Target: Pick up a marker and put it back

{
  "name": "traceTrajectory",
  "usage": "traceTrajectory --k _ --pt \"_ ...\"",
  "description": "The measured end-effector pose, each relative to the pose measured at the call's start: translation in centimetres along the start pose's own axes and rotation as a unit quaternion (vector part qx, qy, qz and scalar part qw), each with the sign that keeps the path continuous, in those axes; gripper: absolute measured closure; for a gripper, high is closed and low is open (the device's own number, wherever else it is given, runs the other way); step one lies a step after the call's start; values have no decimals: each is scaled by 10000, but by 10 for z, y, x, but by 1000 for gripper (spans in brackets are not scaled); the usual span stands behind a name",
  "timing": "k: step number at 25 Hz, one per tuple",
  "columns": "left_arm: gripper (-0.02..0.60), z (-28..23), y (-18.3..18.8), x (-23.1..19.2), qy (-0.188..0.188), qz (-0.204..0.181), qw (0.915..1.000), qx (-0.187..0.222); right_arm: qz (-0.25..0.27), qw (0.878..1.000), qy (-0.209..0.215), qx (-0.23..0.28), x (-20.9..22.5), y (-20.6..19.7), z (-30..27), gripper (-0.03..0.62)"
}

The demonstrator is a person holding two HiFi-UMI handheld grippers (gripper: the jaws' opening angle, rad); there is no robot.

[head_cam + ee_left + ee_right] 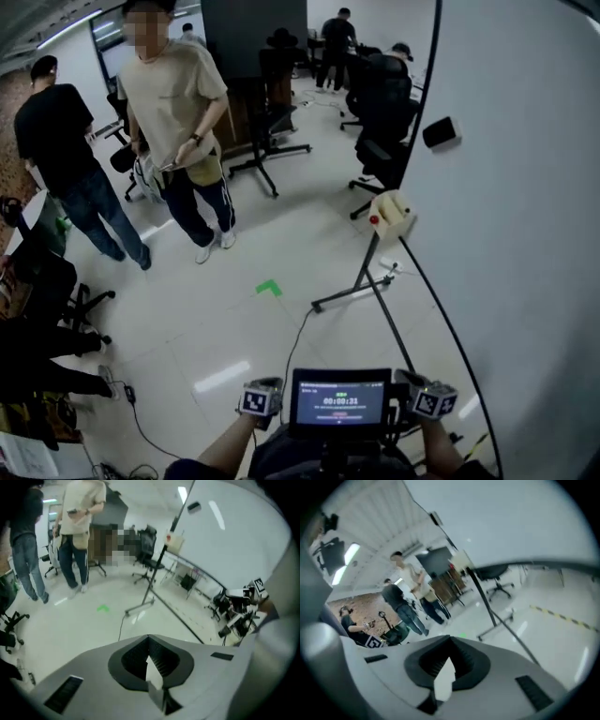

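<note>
Claws: 2 | left claw: jaws together, empty | right claw: jaws together, empty | marker: not discernible in any view | large white whiteboard: 1 | green tape mark on floor: 1

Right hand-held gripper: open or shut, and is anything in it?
Shut and empty. The right hand-held gripper shows its jaws meeting at the tips in its own view, with nothing between them.

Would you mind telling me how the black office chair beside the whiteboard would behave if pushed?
The black office chair would probably roll rather than tip: it stands on a spread star base on the smooth, glossy floor. Its bulky padded back suggests some weight, so it may need a firm shove.
</note>
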State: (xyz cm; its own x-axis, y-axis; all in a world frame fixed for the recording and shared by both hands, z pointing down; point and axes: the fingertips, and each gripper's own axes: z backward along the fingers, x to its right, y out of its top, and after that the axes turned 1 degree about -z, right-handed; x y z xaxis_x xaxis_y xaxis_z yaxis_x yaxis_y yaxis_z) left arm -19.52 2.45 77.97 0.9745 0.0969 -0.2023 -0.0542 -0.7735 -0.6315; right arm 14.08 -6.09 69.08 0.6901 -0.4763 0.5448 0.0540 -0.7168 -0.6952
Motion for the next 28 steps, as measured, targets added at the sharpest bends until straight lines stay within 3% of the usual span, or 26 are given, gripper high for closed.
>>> traceTrajectory --k 3,7,12,15,20,28 --pt "581 33 144 38 -734 59 9893 1263 1153 9863 599 1019 -86 132 26 585" --pt "581 100 287 118 -1568 -505 9532 2536 2099 9468 1341 2038 -175 240 81 585" --pt "581 199 374 217 -2156 -1452 9003 3490 2473 9073 2062 2704 -238 281 149 585" --pt "581 230 392 253 -2278 -1800 8795 3771 2576 8935 2347 2834 -253 289 160 585" --pt "581 243 403 286 -2250 -2013 8687 3927 2615 8783 2712 2943 -255 299 170 585" --pt "581 256 405 304 -1968 -2144 8707 3964 3035 8639 2849 2835 -267 294 169 585"
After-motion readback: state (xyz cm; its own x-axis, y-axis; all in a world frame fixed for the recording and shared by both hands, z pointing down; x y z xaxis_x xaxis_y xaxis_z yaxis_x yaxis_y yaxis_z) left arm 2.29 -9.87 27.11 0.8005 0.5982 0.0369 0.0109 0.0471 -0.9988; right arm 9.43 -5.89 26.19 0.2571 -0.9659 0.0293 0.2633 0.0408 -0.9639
